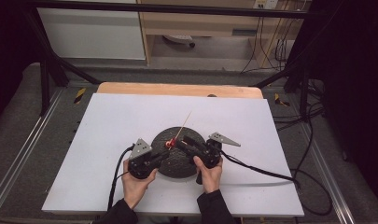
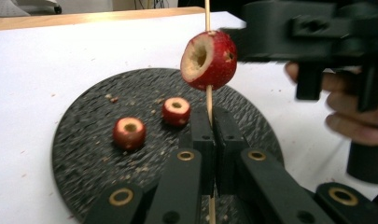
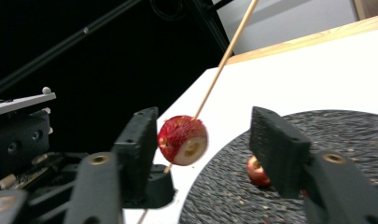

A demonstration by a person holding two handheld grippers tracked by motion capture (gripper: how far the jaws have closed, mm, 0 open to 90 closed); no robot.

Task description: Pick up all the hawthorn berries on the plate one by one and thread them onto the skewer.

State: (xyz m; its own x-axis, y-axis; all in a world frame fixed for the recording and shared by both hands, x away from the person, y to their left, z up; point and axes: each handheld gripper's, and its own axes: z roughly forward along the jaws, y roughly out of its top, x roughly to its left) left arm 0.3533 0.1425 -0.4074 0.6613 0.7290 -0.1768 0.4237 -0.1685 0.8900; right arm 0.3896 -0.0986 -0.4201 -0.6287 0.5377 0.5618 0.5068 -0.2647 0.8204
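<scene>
the left gripper [image 2: 210, 140] has its jaws pressed together on a wooden skewer [image 2: 208, 100], which runs up through a cored red fruit [image 2: 209, 60] held above the dark round plate [image 2: 84, 154]. the right gripper [image 3: 200, 149] has its jaws spread either side of that fruit, apart from it. two more red fruits [image 2: 129, 132] lie on the plate on the white tabletop [image 1: 130, 116].

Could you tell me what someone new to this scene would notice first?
First, the cored red fruit threaded on a thin wooden skewer, held up over the round black plate at the near middle of the white table. The left tool is shut on the skewer below the fruit, while the right tool stands open with the fruit between its jaws. Two more cored red fruits lie on the plate.
</scene>
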